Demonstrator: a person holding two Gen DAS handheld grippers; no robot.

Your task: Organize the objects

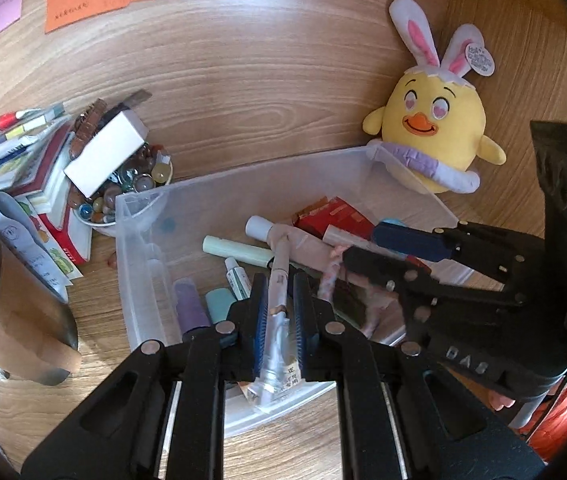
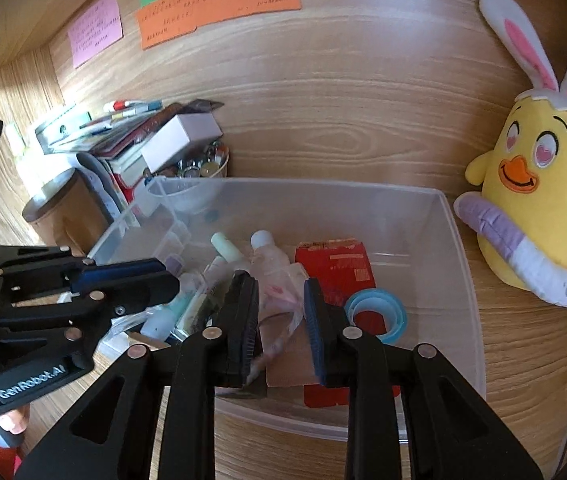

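Left to right: a small bowl of glass marbles (image 1: 123, 188) beside stacked books; a translucent plastic storage bin (image 2: 463, 264) on the wooden desk; a yellow plush chick with rabbit ears (image 2: 539, 184) against its right wall. Left gripper (image 1: 277, 292): clamped on a slim white pen-like tube (image 1: 275, 312) over the bin. Right gripper (image 2: 281, 312): jaws parted, pinkish clear wrapper (image 2: 279, 296) between them, inside the bin.
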